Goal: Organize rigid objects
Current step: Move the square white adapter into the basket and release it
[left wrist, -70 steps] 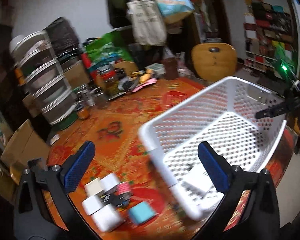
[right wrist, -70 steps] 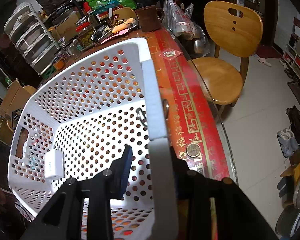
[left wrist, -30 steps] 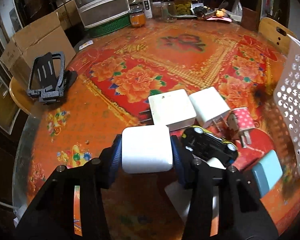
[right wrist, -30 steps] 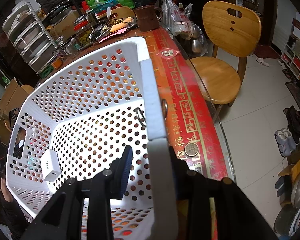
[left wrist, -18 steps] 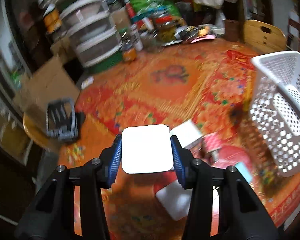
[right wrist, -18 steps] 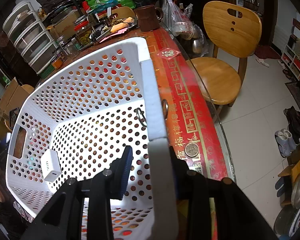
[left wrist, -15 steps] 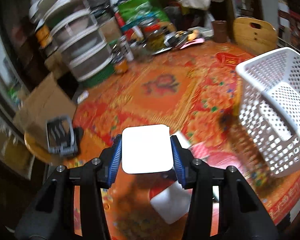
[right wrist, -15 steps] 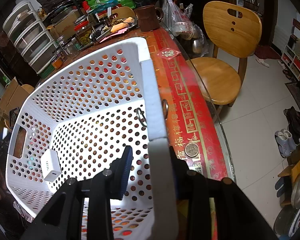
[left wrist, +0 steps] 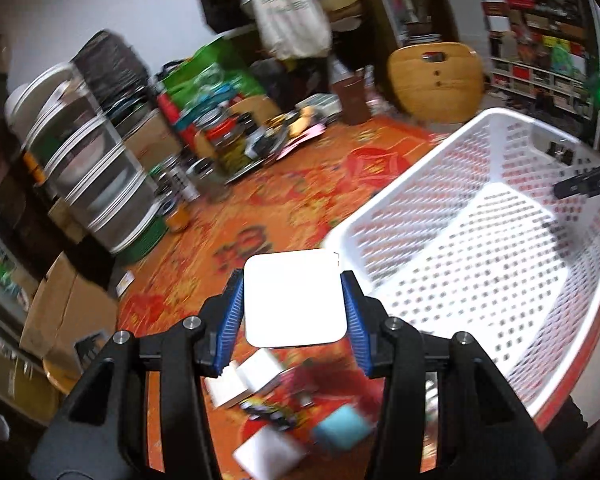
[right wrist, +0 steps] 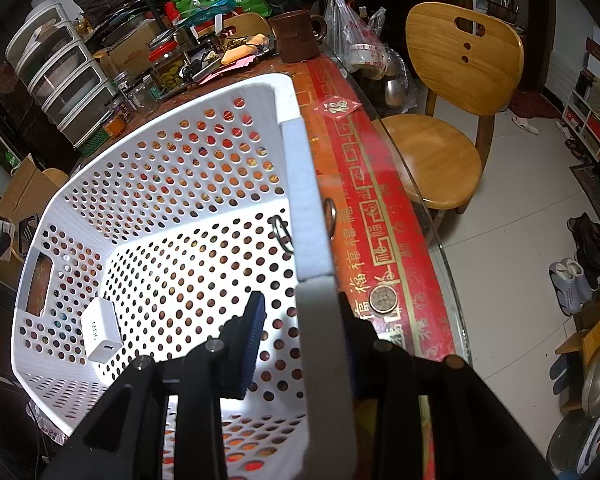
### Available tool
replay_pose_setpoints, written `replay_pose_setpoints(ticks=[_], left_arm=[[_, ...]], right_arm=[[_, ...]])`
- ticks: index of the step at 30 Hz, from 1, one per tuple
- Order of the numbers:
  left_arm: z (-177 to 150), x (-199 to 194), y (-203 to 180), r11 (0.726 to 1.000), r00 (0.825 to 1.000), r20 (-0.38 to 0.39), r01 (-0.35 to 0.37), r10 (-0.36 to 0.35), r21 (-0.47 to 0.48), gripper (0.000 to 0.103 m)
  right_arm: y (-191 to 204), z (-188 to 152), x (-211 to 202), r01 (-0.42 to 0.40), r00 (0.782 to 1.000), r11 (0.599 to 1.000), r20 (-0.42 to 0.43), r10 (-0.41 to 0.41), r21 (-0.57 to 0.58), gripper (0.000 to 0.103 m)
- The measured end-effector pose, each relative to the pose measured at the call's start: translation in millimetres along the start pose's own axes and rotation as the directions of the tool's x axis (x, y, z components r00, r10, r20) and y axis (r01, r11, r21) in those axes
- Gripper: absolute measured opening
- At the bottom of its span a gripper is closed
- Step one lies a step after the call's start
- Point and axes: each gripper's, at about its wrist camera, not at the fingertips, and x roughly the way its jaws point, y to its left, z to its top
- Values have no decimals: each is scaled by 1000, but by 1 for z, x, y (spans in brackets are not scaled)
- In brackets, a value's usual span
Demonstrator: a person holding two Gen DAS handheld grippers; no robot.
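Observation:
My left gripper (left wrist: 294, 310) is shut on a white square charger (left wrist: 294, 298) and holds it in the air, just left of the white perforated basket (left wrist: 500, 248). Below it on the red floral table lie more white chargers (left wrist: 244, 376), a black toy car (left wrist: 272, 410) and a teal block (left wrist: 342, 432). My right gripper (right wrist: 300, 324) is shut on the basket's side wall (right wrist: 306, 216). One white charger (right wrist: 101, 330) lies on the basket floor near its left handle.
Stacked plastic drawers (left wrist: 84, 168), jars and clutter crowd the table's far side. A cardboard box (left wrist: 66, 312) sits at the left. A wooden chair (right wrist: 452, 92) stands beside the table's glass edge. A coin (right wrist: 384, 298) lies on the table by the basket.
My left gripper closed on the white charger, lifted it off the pile and swung right toward the basket. My right gripper has kept its hold on the basket wall.

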Motion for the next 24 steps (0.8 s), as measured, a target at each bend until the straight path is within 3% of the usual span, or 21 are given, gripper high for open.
replay_pose_setpoints(ticks=[6, 12, 24], left_arm=[[25, 4, -58, 993, 997, -4, 82, -82, 84, 44], [28, 19, -93, 985, 992, -35, 127, -123, 119, 44], [19, 44, -105, 976, 984, -84, 169, -158, 137, 44]], right_arm=[[0, 0, 0, 0, 1000, 1000, 1, 0, 0, 33], [1, 0, 0, 1, 1000, 1000, -1, -1, -1, 33], [2, -1, 0, -5, 1000, 1000, -2, 5, -6, 33]])
